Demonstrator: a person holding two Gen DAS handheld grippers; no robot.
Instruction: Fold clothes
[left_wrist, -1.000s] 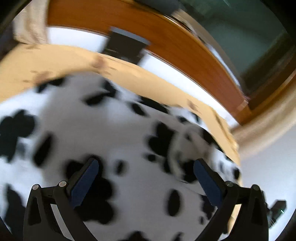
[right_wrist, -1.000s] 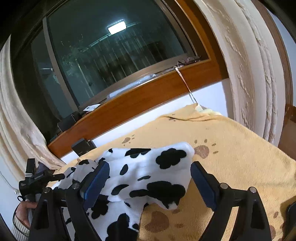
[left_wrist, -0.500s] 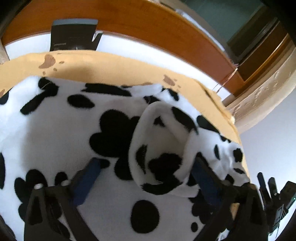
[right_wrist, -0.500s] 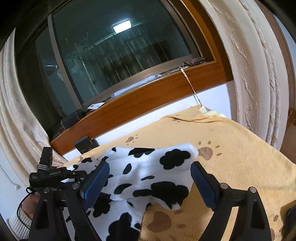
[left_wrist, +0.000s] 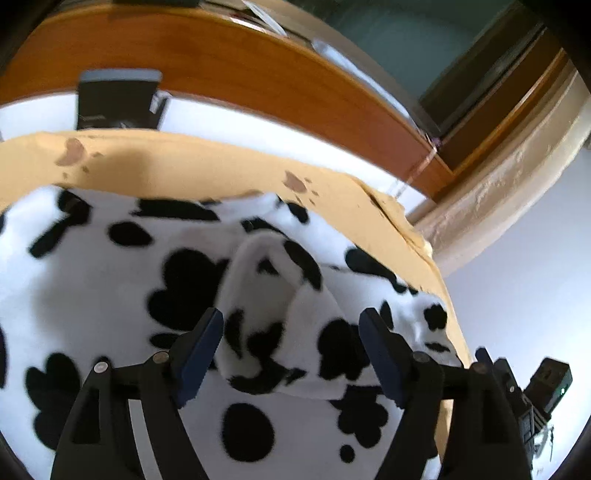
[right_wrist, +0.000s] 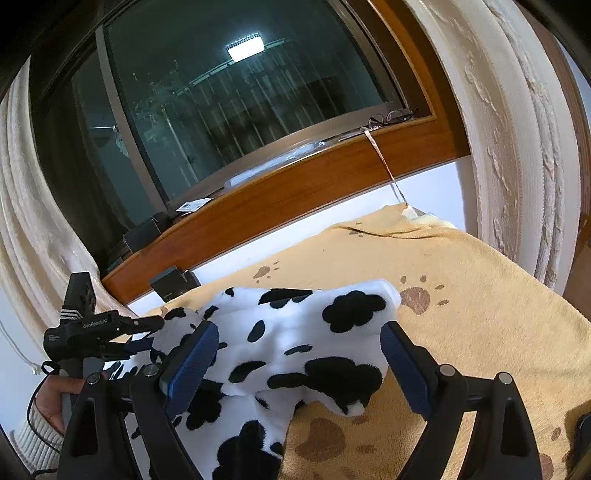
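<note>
The cow-print fleece garment lies spread on a yellow paw-print blanket, with 1 raised flap bunched up on top of it. The left hand-held gripper sits low over that flap with its jaws apart on either side of it — nothing is pinched yet as far as the left wrist view shows. The right hand-held gripper is also spread, hovering above the garment's right-hand corner near the blanket edge, clear of the cloth.

Risks, as I judge them:

- The fleece is thick and springy. If the left jaws close on the crest of the flap alone, they may catch only 1 layer, and the rest could slump back into a lump instead of a crease.
- A deep bite could also snag the layer beneath, so lifting would drag the whole garment across the blanket.
- The blanket is plush too — a low grab by the right hand-held gripper at the corner might pick up blanket pile along with the fleece.
- With the 2 tools working close together, a hurried fold toward the middle could knock one against the other.
</note>
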